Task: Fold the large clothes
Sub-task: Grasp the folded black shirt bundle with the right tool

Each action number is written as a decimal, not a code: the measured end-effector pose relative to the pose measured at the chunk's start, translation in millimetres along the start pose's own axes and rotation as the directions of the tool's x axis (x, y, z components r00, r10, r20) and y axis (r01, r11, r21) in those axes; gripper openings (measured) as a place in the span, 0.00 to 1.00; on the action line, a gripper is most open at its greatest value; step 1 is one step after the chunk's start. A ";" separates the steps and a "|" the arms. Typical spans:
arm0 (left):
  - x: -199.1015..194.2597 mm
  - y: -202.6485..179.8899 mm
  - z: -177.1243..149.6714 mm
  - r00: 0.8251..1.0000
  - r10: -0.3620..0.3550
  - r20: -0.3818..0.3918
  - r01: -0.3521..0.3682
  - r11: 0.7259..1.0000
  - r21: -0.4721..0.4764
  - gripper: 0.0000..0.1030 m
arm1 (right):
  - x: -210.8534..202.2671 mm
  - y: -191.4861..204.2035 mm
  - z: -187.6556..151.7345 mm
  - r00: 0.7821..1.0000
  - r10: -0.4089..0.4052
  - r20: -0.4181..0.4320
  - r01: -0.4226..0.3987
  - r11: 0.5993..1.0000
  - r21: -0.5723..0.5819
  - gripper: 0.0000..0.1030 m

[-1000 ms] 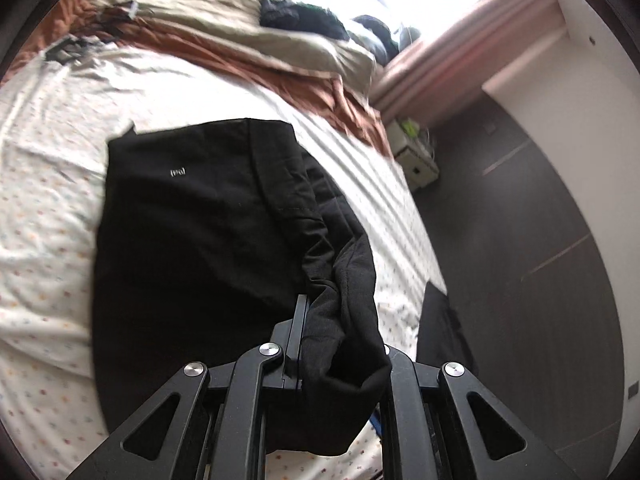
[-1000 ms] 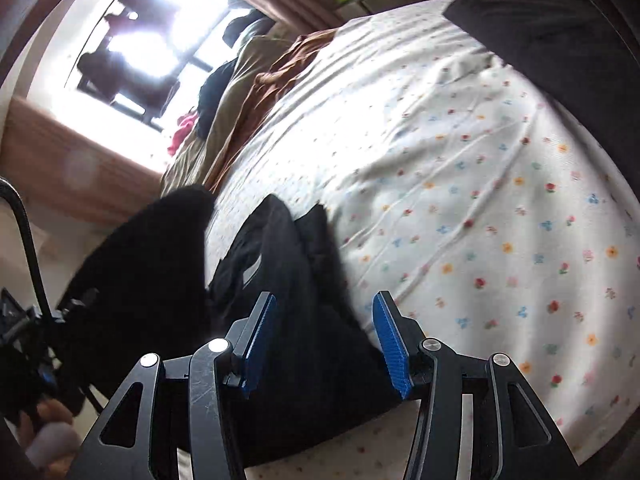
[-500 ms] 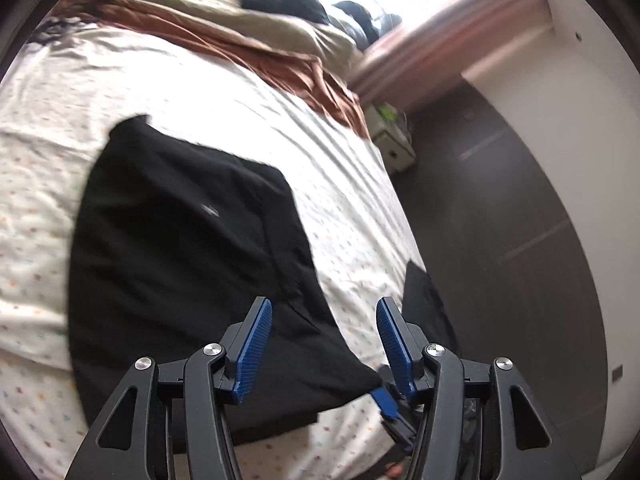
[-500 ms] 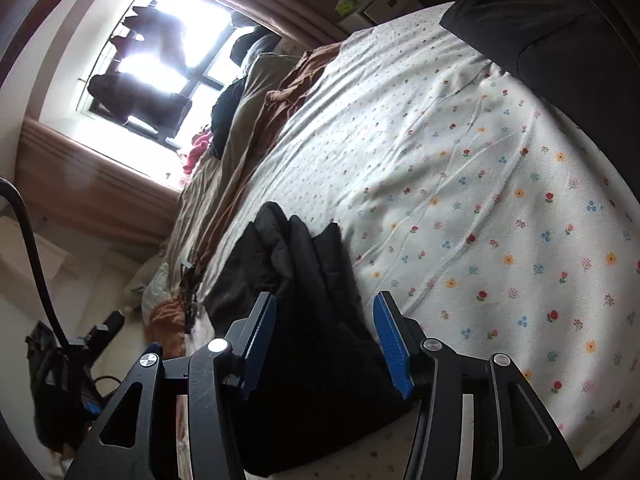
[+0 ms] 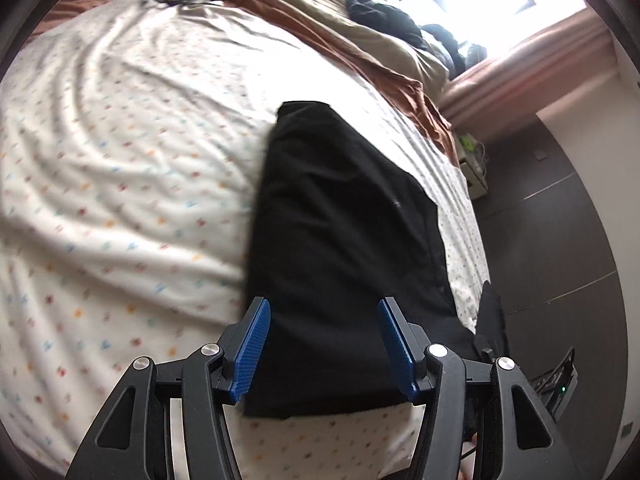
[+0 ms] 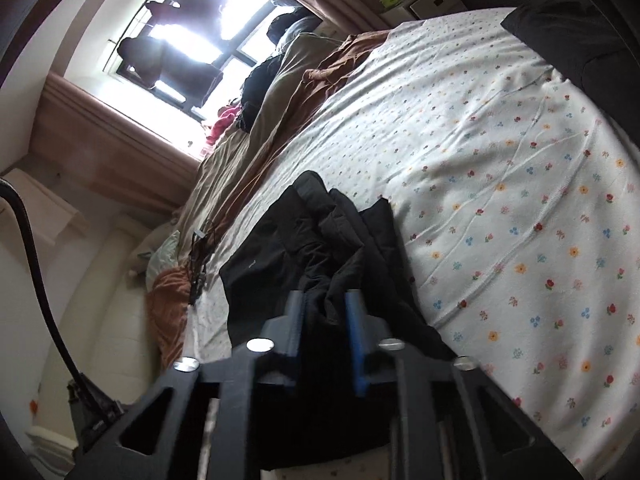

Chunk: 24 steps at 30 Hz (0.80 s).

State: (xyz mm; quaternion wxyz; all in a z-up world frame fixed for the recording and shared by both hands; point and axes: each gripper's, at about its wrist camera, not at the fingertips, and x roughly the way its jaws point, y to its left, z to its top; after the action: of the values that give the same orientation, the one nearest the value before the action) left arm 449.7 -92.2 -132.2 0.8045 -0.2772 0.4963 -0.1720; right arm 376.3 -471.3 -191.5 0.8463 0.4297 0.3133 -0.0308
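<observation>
Now the black fabric garment [image 5: 344,248] lies folded on the white flower-print bedsheet [image 5: 120,168], near the bed's edge. The left gripper [image 5: 324,344] hovers over its near end, jaws wide and holding nothing. The right gripper [image 6: 326,320] has its jaws narrow, pinching a bunched fold of the same garment [image 6: 320,248]. A brown rumpled blanket [image 6: 320,76] lies farther along the bed.

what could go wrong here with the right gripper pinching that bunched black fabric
The right gripper has closed on a bunched ridge of the black garment, so pulling may drag several layers and undo the fold. The left gripper is open above the garment and pins nothing, so the whole piece could slide on the floral sheet.
</observation>
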 end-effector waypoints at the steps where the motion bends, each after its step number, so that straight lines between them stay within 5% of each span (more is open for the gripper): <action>1: -7.3 6.4 -5.6 1.000 0.002 0.003 -0.002 1.000 -0.010 0.56 | -1.2 -1.0 -2.7 1.000 -0.002 -0.003 0.002 1.000 -0.001 0.11; 7: -26.5 24.0 -14.6 1.000 -0.004 0.016 0.004 0.999 -0.034 0.56 | -15.9 -19.4 -27.1 0.991 0.116 -0.065 -0.111 0.991 0.067 0.09; 18: -60.1 23.5 -21.1 0.999 -0.013 0.032 0.014 1.000 -0.025 0.56 | -3.1 -94.4 -53.6 0.985 0.133 -0.108 -0.102 0.961 0.257 0.06; 24: -76.3 23.3 -21.0 0.998 0.022 0.055 -0.020 0.999 -0.032 0.56 | -7.6 -89.6 -60.7 0.993 0.078 -0.084 -0.060 0.978 0.201 0.06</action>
State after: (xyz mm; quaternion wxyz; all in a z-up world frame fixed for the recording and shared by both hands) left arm 396.8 -37.5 -100.3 0.8151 -0.2894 0.4795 -0.1481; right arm 310.8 -484.0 -277.1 0.7847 0.5234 0.3320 -0.0124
